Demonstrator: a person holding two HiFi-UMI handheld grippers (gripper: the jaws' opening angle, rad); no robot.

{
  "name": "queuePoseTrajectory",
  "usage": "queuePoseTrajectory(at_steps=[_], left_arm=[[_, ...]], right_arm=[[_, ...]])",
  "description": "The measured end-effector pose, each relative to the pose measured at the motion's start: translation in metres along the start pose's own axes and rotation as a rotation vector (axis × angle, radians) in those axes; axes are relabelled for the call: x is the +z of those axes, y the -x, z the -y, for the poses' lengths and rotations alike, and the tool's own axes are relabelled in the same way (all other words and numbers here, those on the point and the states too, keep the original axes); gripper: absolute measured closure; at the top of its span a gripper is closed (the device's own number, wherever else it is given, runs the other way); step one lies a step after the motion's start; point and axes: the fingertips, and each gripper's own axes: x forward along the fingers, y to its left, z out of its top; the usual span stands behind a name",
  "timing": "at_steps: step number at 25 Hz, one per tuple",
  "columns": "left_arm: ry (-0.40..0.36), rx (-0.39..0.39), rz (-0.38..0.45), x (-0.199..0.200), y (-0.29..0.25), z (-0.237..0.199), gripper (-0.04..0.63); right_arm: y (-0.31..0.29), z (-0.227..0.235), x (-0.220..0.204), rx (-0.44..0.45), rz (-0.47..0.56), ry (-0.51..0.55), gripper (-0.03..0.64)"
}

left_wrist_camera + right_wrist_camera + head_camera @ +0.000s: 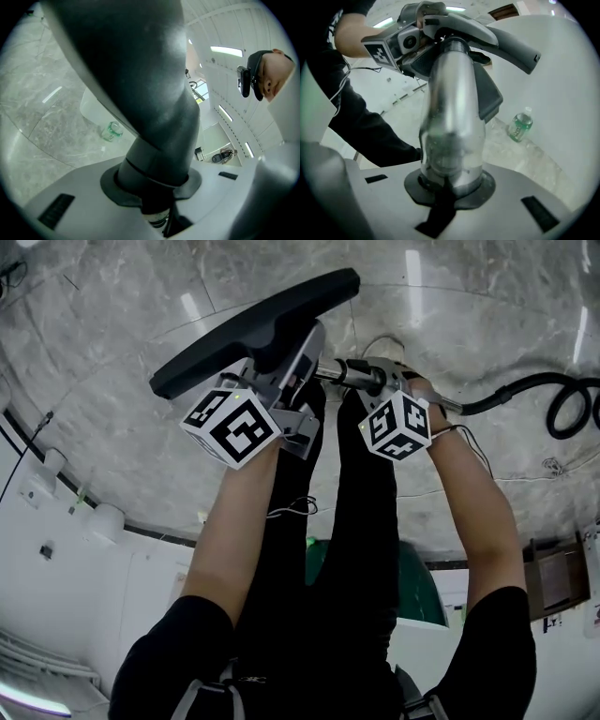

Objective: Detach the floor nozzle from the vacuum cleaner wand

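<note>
1. In the head view I look steeply down over two bare forearms that reach up the frame above a grey marble floor.
2. The floor nozzle is a long black bar that lies slantwise across the upper centre of the frame. Its left end is lower in the frame than its right.
3. From the nozzle's neck, the silver wand runs to the right. Further right, a black hose curls into a loop at the right edge.
4. In the left gripper view, the left gripper has its jaws closed on the nozzle's dark grey neck. The neck fills the middle of the frame and sits tight in the dark pads at lower centre, so the jaws stand partly apart round it.
5. In the right gripper view, the right gripper has its jaws closed on the wand. The shiny tube rises from the dark pads at lower centre towards the top of the frame. The gap between the jaws is narrow.
6. At the top of that same view the wand meets the nozzle's neck, where the left gripper's jaws clasp it. I cannot make out the seam between the two parts there.
7. A green bottle lies on the floor at the right of the right gripper view, well apart from both grippers.
</note>
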Motion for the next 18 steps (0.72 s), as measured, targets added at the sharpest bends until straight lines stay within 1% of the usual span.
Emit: queuePoseTrajectory(at_steps=[1, 2, 4, 6, 7, 8, 10, 11, 12, 13, 15, 16, 17, 18], left_arm=[[-0.018, -0.018, 0.007, 0.005, 0.0, 0.005, 0.48], [-0.047, -0.045, 0.012, 0.009, 0.001, 0.013, 0.482], [-0.12, -0.109, 0.005, 0.017, 0.006, 0.03, 0.483], [-0.17, -0.162, -0.009, 0.024, 0.008, 0.043, 0.483], [-0.167, -0.174, -0.02, 0.026, 0.01, 0.044, 0.486], [-0.143, -0.172, -0.036, 0.026, 0.014, 0.043, 0.488], [-0.073, -0.152, -0.055, 0.03, 0.022, 0.037, 0.486], [-0.046, -0.154, -0.051, 0.033, 0.025, 0.036, 0.486], [-0.021, -0.172, -0.043, 0.035, 0.029, 0.037, 0.486], [0.006, -0.204, -0.035, 0.036, 0.032, 0.04, 0.486], [0.077, -0.281, -0.021, 0.033, 0.037, 0.045, 0.487], [0.109, -0.301, -0.019, 0.031, 0.038, 0.045, 0.488], [0.128, -0.302, -0.019, 0.029, 0.039, 0.043, 0.489], [0.135, -0.289, -0.022, 0.027, 0.039, 0.039, 0.489]], right_arm=[[0.003, 0.003, 0.004, -0.026, 0.005, -0.004, 0.565], [0.006, 0.002, 0.009, -0.025, 0.017, -0.012, 0.565], [0.012, -0.005, 0.021, 0.027, 0.055, -0.042, 0.565], [0.017, -0.014, 0.031, 0.117, 0.083, -0.067, 0.566], [0.02, -0.021, 0.034, 0.186, 0.081, -0.073, 0.565], [0.023, -0.031, 0.035, 0.274, 0.07, -0.077, 0.565], [0.033, -0.051, 0.039, 0.474, 0.038, -0.08, 0.565], [0.041, -0.058, 0.041, 0.578, 0.022, -0.082, 0.565], [0.051, -0.066, 0.042, 0.696, 0.004, -0.093, 0.565], [0.066, -0.076, 0.042, 0.84, -0.018, -0.119, 0.565], [0.103, -0.097, 0.042, 1.15, -0.057, -0.212, 0.565], [0.115, -0.104, 0.043, 1.246, -0.066, -0.254, 0.565], [0.118, -0.108, 0.043, 1.268, -0.068, -0.277, 0.565], [0.113, -0.109, 0.043, 1.22, -0.064, -0.279, 0.565]])
